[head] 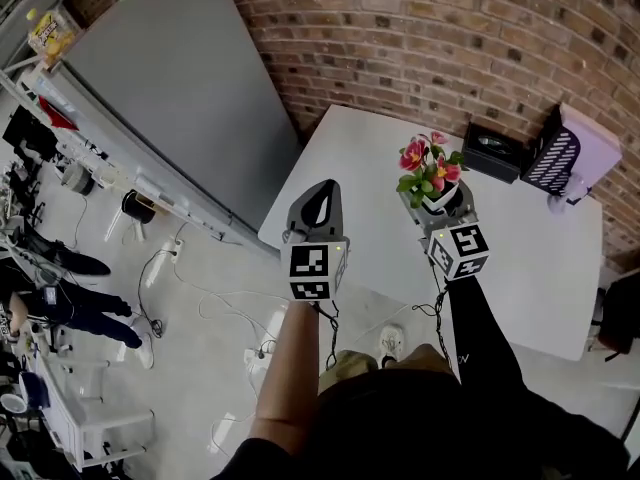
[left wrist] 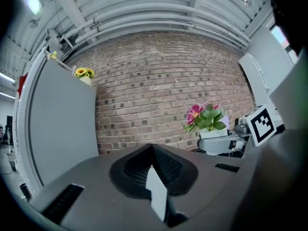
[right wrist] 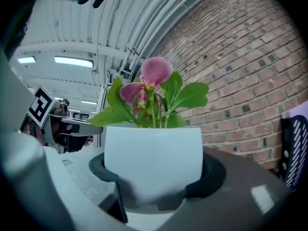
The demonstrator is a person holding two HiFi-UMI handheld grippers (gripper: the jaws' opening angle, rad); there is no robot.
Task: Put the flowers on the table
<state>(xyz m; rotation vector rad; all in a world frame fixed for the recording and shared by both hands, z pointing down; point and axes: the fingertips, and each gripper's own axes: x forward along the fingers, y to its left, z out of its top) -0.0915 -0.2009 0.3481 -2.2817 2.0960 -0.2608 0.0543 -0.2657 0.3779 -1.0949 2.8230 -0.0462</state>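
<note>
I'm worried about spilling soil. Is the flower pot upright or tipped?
Upright. In the left gripper view the pot stands with its rim level with the brick courses, and the flowers rise above it.

Potted flowers (head: pixel 428 165) in right gripper (head: pixel 441 204)

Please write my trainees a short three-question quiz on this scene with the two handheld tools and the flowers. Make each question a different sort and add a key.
1. True or false: the left tool has its jaws together with nothing between them.
2. What does the right tool grip? A) a white pot of pink flowers B) a yellow mug C) a book
3. Fill in: the wall behind the table is built of ____.
Key: 1 true; 2 A; 3 brick.
</note>
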